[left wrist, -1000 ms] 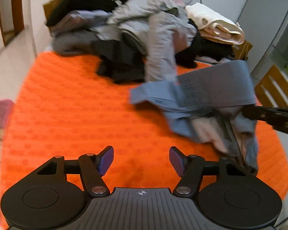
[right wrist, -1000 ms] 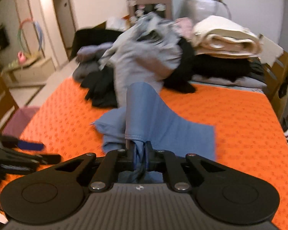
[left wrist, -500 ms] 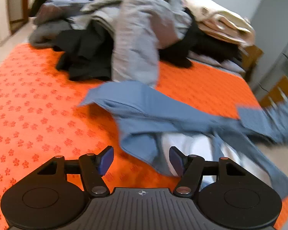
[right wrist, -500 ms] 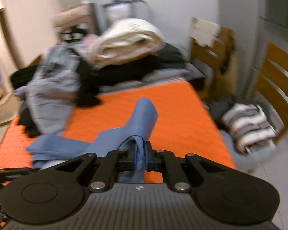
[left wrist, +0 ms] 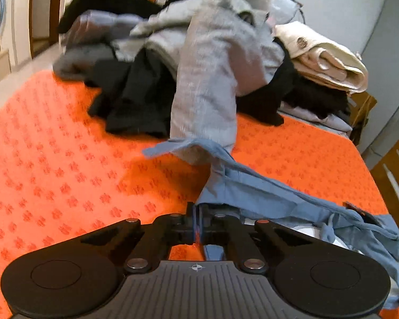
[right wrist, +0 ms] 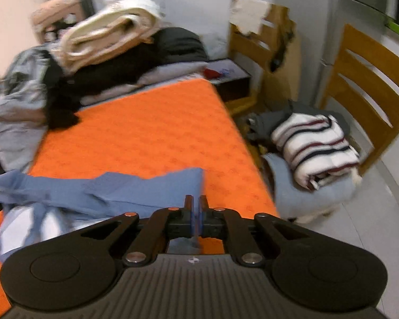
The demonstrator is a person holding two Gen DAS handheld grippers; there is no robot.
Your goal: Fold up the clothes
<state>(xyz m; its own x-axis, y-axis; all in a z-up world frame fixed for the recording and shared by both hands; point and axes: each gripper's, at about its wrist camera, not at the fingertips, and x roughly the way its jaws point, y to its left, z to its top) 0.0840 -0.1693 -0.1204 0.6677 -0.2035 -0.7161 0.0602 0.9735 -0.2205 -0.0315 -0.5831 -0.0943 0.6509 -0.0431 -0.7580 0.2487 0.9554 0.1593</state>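
Since a moment ago my left gripper has closed its jaws on the blue garment, my right gripper also pinching it, so it hangs stretched over the near orange bed, probably for spreading flat.

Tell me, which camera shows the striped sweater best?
The right wrist view: the folded striped sweater lies in plain sight on the wooden chair beside the orange bed. The left wrist view shows only a sliver of chair, no sweater.
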